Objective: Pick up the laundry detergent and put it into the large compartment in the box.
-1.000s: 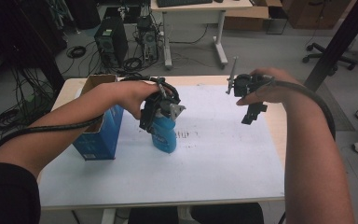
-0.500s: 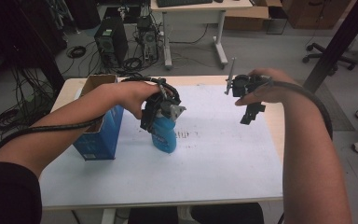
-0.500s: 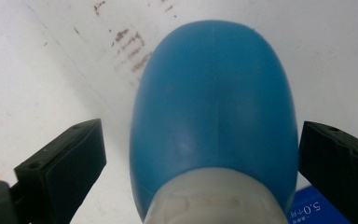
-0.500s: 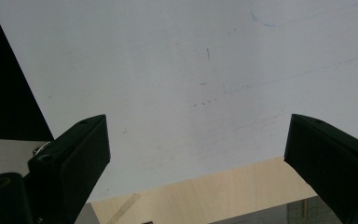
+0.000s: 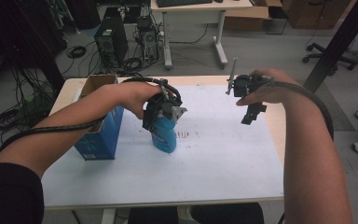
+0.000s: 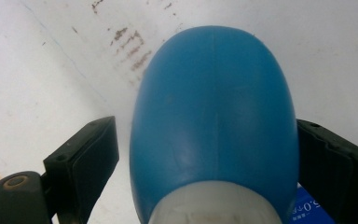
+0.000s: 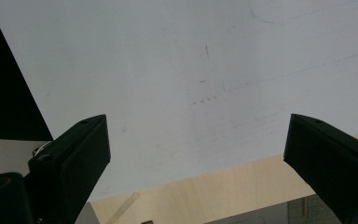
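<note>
Since the earlier frame both hands kept their places, while the left gripper point(image 5: 161, 122) had just been closing its fingers around the blue plastic bottle point(image 5: 164, 135), standing upright on the white sheet-covered desk point(image 5: 223, 158) beside a blue cardboard box point(image 5: 98, 140). From the left gripper view, the bottle point(image 6: 214, 121) sat between the fingers point(image 6: 86, 158), one touching, one just apart, long axis running between them. The right gripper point(image 7: 196, 158) hung wide open, holding nothing, well apart.

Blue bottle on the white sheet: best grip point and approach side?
Take the blue bottle from above, across the narrow faces of its oval body, just below the pale neck. It stands upright, so a top-down approach is probably cleanest. The left gripper has just been closing there; its left jaw still shows a gap, the right looks in contact.
</note>
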